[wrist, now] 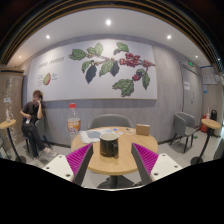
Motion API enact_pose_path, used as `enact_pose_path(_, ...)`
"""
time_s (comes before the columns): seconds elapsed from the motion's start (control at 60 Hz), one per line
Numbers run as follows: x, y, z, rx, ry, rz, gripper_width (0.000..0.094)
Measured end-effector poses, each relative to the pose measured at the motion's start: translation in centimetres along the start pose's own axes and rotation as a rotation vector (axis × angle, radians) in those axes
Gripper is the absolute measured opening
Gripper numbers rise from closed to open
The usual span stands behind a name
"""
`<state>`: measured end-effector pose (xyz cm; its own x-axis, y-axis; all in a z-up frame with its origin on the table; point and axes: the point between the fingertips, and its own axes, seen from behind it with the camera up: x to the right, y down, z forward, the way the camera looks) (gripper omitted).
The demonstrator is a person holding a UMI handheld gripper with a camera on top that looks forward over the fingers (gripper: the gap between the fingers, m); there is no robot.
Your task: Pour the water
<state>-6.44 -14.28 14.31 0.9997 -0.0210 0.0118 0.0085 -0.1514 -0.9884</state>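
Note:
A black mug [108, 147] with a white inside stands upright on a round wooden table [112, 166]. My gripper [109, 150] is open, and the mug sits between its fingertips with a gap at each side. The magenta pads [84, 162] face inward on both sides of the mug, low over the tabletop. I cannot see what is inside the mug. No bottle, jug or other water vessel shows in the gripper view.
Beyond the mug lie a pale sheet [93, 134] and a small cardboard box [143, 129], with a grey chair [110, 121] behind. An orange-topped jar [73, 121] stands at the left. A person [34, 116] sits far left. An armchair [185, 126] stands at the right.

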Motion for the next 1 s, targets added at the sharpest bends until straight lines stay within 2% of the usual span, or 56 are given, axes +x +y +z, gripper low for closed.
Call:
enact_pose_path(0.2,-3.9,-0.5,0.3,0.013,-0.067,-0.03,0.0831)
enact_pose_path(0.467,-13.1,-1.7,7.2,0.036,-0.164,-0.035,0.083)
enact_pose_path(0.633,-17.0,-1.9,13.2,0.047,-0.16,-0.069,0.0824)
enact_pose_path(0.817,-17.8,-2.8,18.7,0.054,-0.078,-0.059,0.0827)
enact_pose_path(0.917,-18.2,-3.0,21.1,0.057,-0.071,-0.008,0.0825)
enact_pose_path(0.967,-18.3,-2.8,22.0,0.054,-0.062,0.012,0.0797)
enact_pose_path(1.0,-18.3,-2.5,22.2,0.049,-0.053,0.021,0.0723)
